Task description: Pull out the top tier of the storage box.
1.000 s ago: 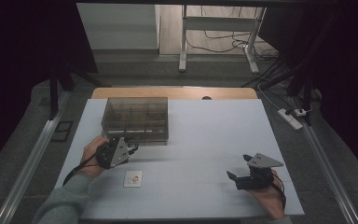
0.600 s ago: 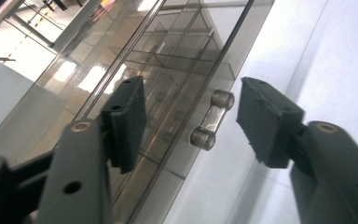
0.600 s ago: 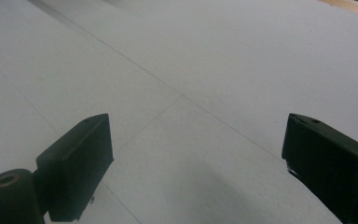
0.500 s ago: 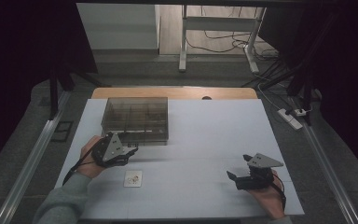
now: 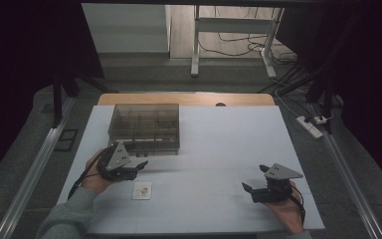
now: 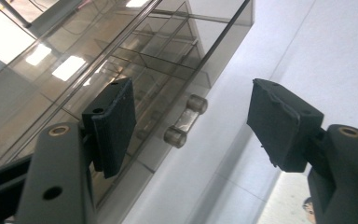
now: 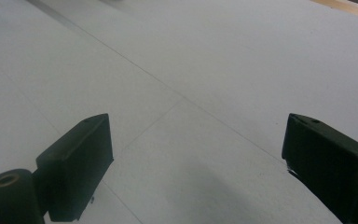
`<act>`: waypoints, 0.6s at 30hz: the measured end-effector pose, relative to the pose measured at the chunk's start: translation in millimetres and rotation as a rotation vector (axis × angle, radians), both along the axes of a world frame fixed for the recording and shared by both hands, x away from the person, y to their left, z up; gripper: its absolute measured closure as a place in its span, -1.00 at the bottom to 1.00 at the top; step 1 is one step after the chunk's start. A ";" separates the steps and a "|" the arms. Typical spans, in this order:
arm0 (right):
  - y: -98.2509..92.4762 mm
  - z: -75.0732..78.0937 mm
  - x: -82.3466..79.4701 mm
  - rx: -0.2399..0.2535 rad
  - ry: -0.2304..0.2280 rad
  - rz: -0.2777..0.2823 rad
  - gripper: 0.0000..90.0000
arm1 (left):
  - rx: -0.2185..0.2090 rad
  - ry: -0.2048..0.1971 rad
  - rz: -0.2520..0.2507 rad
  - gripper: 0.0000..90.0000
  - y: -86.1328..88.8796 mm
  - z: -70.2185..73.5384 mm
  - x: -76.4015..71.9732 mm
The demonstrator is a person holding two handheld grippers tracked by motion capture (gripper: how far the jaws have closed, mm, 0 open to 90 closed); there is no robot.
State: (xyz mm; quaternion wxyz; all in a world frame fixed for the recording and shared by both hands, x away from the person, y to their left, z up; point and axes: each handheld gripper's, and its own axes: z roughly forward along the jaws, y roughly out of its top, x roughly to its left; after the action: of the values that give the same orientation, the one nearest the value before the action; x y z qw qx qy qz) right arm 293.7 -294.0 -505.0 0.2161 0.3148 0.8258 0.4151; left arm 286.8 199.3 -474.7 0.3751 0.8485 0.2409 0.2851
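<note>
The clear box [image 5: 145, 127] with dividers inside sits on the white table [image 5: 219, 149], toward its far left part. Everything else is placed from that box.

The left gripper [image 5: 138, 166] hangs just in front of the box's near wall, held by the left hand [image 5: 95, 172], with its tips pointing at the right part of that wall. Its jaws have just been opening and now stand spread apart. In the left gripper view the left gripper [image 6: 191, 116] has nothing pressed between its pads; the small clear handle [image 6: 185, 120] on the box's front wall shows in the gap, farther off, with neither pad touching it. The box [image 6: 121, 60] in that view shows its inner compartments through the smoky walls.

A small white card [image 5: 142, 190] lies flat on the table on the near side of the box, a little nearer the person than the left gripper and apart from it.

The right gripper [image 5: 252, 180] is well apart from the box, to its right and nearer the person's edge of the table, held by the right hand [image 5: 284, 211]. Its jaws are spread wide. In the right gripper view the right gripper [image 7: 196, 158] has bare table [image 7: 205, 70] between its pads and holds nothing
</note>
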 end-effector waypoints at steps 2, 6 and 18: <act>-0.1 -0.1 -0.1 0.003 -0.001 -0.001 -0.82 | -0.003 0.005 -0.003 -0.29 0.4 0.2 -2.2; -0.1 -0.1 -0.3 0.002 -0.001 -0.001 -0.82 | -0.013 0.020 -0.012 -0.31 2.5 0.7 -6.1; 0.2 -0.2 -0.3 0.000 0.000 0.004 -0.82 | -0.049 0.085 -0.055 -0.35 6.1 10.2 -7.8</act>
State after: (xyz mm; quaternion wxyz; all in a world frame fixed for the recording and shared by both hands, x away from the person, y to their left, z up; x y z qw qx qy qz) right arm 293.4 -293.7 -505.3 0.2155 0.3132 0.8263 0.4155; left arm 279.0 205.4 -464.5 0.3927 0.8568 0.2402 0.2325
